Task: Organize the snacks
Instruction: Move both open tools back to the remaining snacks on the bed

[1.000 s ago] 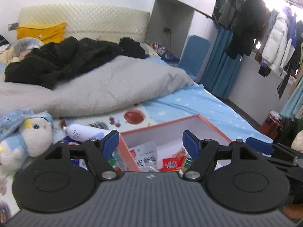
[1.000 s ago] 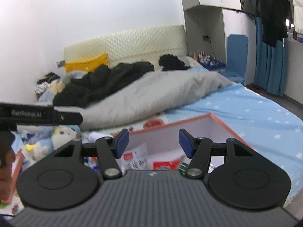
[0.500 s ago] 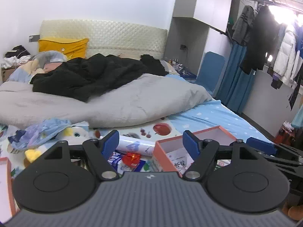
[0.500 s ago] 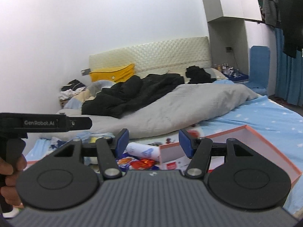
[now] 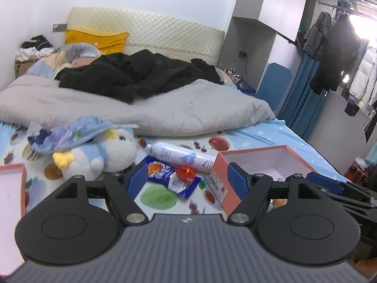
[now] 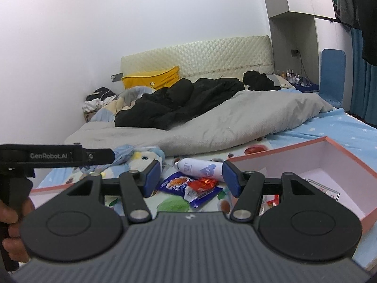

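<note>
While the blue snack packet (image 5: 173, 179) lies flat on the bed (image 5: 266, 132), its long axis runs from ten to four o'clock, a red wrapped sweet (image 5: 186, 172) at its two o'clock. The left tool (image 5: 186, 179) and right tool (image 6: 188, 176) hover released, gripping nothing. The pink box (image 5: 238, 158) is partly hidden behind tool fingers.

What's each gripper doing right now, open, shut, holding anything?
Left gripper: open, empty, above the blue snack packet.
Right gripper: open, empty, aimed at the same packet.
</note>
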`<state>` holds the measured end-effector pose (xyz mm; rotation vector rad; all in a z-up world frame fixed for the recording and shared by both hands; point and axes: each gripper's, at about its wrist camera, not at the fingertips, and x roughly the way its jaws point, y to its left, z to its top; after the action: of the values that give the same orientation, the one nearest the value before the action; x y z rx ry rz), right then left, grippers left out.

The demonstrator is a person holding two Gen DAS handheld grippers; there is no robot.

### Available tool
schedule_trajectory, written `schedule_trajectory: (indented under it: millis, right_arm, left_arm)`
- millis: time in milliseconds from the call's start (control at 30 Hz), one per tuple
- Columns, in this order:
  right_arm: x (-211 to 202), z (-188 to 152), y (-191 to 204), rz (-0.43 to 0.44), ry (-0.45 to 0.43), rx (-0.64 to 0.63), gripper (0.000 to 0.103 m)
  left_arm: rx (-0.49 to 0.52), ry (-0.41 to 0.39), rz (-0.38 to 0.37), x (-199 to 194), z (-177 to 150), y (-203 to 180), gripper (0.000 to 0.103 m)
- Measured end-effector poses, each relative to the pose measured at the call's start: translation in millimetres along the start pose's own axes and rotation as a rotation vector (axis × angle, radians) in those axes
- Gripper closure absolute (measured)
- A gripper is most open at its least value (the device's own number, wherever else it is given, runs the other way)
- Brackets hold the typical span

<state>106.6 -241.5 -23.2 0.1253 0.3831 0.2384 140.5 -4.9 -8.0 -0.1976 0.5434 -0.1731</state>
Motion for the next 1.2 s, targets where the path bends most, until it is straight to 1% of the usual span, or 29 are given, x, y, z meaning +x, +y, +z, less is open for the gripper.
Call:
schedule_trajectory:
  millis: [233, 433, 533, 667, 800, 933, 1200]
  right_arm:
    - [1.2, -18.4, 14.3, -0.024, 0.024, 0.027, 0.043]
    - [0.1, -32.2, 26.7, -0.044, 0.032, 0.045, 0.043]
    - [-1.0, -38.9, 33.6, -0.052, 0.037, 0.033, 0.043]
    - [0.9, -50.6, 39.5, -0.058, 0.065, 0.030, 0.043]
    - [8.3, -59.1, 41.7, -0.062, 0.104, 0.019, 0.043]
    - [15.7, -62.7, 42.9, -0.063, 0.113, 0.016, 0.043]
    - [39.7, -69.8, 41.5, -0.060, 0.125, -0.005, 0.043]
  left_arm:
    - [-0.028, 0.021, 0.009, -7.7, -19.3, 25.0, 0.025]
    - [-0.002, 0.038, 0.003, -12.3, -34.4, 33.8, 0.025]
    - [-0.017, 0.051, -0.001, -12.9, -42.6, 39.7, 0.025]
    - [-0.048, 0.066, 0.001, -13.4, -53.8, 50.9, 0.025]
    - [-0.085, 0.091, 0.011, -4.6, -63.5, 61.8, 0.025]
    - [-0.115, 0.115, 0.012, 8.9, -69.5, 73.0, 0.025]
    - [-0.130, 0.141, 0.026, 47.8, -70.3, 84.2, 0.025]
